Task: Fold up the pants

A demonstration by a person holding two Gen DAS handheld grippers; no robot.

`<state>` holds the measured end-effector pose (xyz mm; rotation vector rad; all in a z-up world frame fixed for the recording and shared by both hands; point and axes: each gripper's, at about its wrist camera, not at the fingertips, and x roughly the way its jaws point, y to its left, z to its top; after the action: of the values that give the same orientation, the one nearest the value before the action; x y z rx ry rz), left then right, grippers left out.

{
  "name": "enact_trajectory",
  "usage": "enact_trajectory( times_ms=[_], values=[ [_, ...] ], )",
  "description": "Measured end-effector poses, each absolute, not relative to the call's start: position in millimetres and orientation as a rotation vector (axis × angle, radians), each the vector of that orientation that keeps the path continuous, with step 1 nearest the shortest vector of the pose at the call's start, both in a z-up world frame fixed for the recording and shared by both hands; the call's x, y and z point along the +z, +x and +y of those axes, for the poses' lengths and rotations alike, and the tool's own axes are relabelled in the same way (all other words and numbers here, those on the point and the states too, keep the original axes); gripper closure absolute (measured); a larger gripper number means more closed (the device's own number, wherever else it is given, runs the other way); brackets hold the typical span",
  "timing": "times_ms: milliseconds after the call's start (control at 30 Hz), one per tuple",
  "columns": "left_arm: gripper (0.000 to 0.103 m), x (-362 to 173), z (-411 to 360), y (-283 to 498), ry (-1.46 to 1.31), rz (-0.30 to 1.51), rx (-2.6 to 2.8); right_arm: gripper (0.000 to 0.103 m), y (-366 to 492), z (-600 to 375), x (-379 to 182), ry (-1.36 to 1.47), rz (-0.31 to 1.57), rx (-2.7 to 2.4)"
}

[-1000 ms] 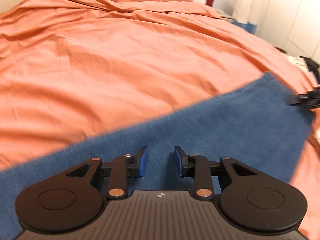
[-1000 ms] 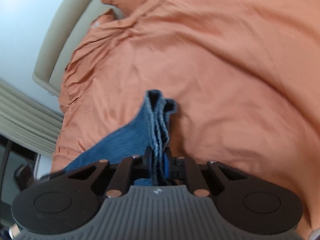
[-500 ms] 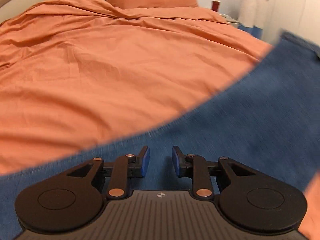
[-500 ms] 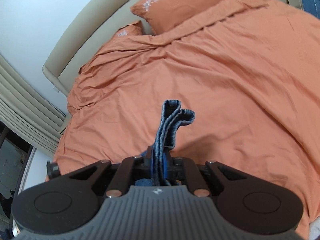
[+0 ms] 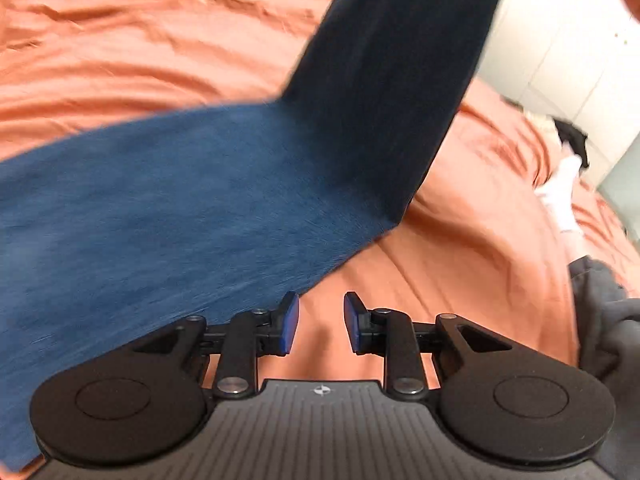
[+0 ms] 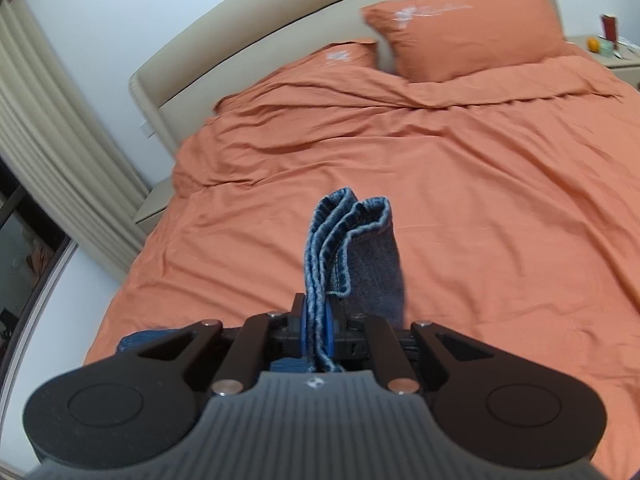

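Right gripper [image 6: 320, 320]: jaws pressed together on the hem end of the blue jeans [image 6: 352, 248]. 2 stacked leg cuffs stick up past the blue pads, stitched edges visible, the grey inner face of the denim turned to the right.

Left gripper [image 5: 318, 322]: jaws spread partway, nothing between the pads [image 5: 290, 322]. It hovers over the orange duvet [image 5: 460, 248], just beside the lower edge of the jeans.

Jeans [image 5: 192, 200] in the left wrist view: 1 wide band lies across the duvet from the left edge toward centre; from there the far part rises steeply toward the top of the frame, dark on its underside. The cloth is motion-blurred.

Background, right wrist view: 2 orange pillows [image 6: 464, 24] against a beige headboard [image 6: 256, 40], a nightstand [image 6: 612, 54] at upper right, curtains [image 6: 52, 140] at left.
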<state>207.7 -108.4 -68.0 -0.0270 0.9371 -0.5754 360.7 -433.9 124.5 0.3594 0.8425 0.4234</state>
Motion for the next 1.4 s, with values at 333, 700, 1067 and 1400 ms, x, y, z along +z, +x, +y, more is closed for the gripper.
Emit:
enact_trajectory(
  times_ms=[333,700,1067,1400],
  values=[
    [0.071,19,21,193,-0.08,0.813,-0.373,0.099,373,-289,93,0.356,0.932,0.47],
    [0.062,-19,100,210,-0.246,0.841,-0.27,0.098,382,-166,-51,0.262,1.155,0.458],
    [0.054,-58,116,215,-0.424,0.851,-0.287,0.067,371,-146,-80,0.303,1.202,0.581],
    [0.064,-96,79,251,-0.518,0.891,-0.343,0.067,324,-267,-58,0.092,1.008,0.325]
  ],
)
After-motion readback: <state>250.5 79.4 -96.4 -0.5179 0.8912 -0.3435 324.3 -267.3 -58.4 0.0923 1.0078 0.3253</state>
